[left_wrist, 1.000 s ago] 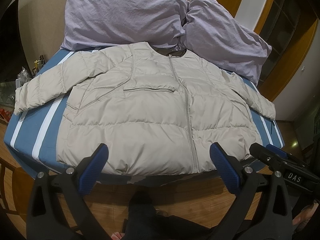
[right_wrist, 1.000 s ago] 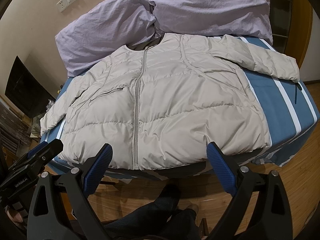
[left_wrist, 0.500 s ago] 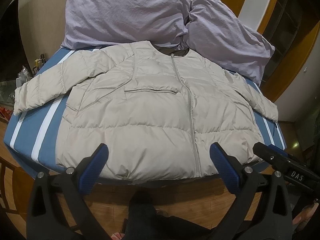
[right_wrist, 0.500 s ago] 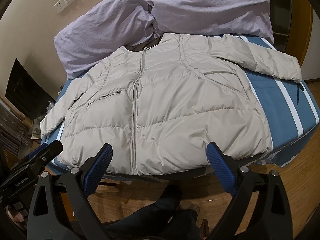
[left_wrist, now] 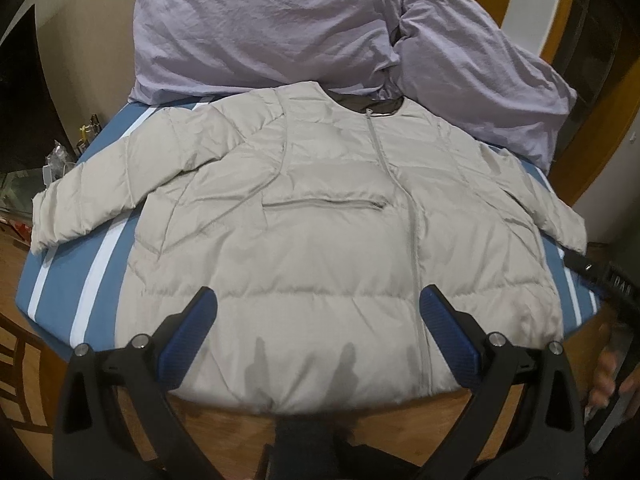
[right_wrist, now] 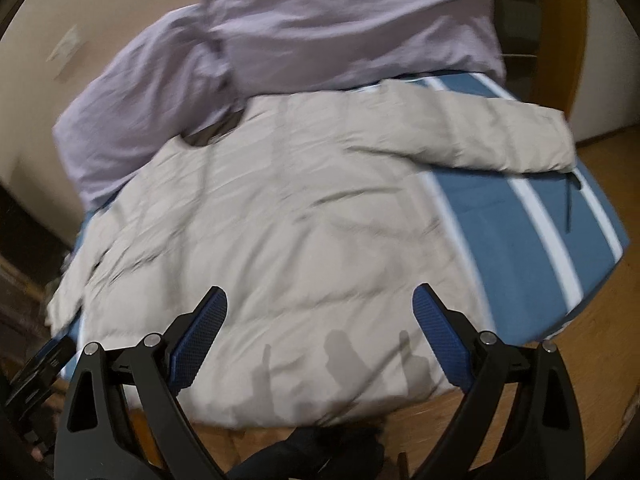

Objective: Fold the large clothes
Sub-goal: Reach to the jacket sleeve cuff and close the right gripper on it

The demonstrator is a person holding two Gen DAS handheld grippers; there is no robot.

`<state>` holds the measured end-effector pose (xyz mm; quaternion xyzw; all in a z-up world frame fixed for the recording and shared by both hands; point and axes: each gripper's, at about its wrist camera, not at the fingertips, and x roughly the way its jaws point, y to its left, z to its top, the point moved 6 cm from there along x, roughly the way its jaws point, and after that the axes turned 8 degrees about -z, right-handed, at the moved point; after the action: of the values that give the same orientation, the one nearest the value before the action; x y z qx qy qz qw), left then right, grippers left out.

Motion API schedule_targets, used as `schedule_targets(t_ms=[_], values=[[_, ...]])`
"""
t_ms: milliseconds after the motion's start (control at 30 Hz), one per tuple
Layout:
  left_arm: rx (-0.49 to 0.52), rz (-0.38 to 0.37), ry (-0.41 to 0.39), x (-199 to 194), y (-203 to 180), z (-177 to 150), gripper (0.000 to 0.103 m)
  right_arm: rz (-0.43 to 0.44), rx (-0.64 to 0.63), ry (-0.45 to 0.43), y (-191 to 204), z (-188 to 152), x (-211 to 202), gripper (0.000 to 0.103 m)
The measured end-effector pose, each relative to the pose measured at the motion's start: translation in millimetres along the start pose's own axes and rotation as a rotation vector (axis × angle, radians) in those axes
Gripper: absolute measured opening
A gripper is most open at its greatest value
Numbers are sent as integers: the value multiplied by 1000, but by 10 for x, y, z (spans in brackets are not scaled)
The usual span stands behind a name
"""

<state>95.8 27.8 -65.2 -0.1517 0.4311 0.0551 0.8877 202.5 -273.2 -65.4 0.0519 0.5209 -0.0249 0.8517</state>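
Note:
A beige puffer jacket (left_wrist: 320, 216) lies flat and zipped on the blue striped bed (left_wrist: 96, 256), both sleeves spread out to the sides. My left gripper (left_wrist: 318, 320) hovers open over the jacket's bottom hem, left of the zip, with nothing between its fingers. In the right wrist view the same jacket (right_wrist: 304, 216) appears blurred, its right sleeve (right_wrist: 500, 140) stretched across the blue cover. My right gripper (right_wrist: 320, 320) is open above the hem on the jacket's right half and holds nothing.
Two lilac pillows (left_wrist: 264, 28) (left_wrist: 480, 64) lean against the wall behind the collar. A wooden floor (left_wrist: 224, 420) runs below the bed's near edge, where the person's dark trouser leg (left_wrist: 308, 444) stands. A wooden door frame (left_wrist: 588, 120) is at the right.
Both grippers have moved forward and now hang over the jacket's hem instead of short of the bed edge. The right one has also swung toward the right sleeve, blurring its view.

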Motion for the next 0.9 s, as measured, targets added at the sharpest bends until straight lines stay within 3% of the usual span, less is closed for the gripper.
schedule_targets(t_ms=[467,667,900], values=[[-28,63,54,592,194,464,101,-278,389,50,-1834,938,961,78],[-38,68,74,759,267,617,101,-382,593,87,-2599,1096,1219,75],[-46,79,86,868,326,737,101,-383,673,126,-2833,1039,1388,65]])
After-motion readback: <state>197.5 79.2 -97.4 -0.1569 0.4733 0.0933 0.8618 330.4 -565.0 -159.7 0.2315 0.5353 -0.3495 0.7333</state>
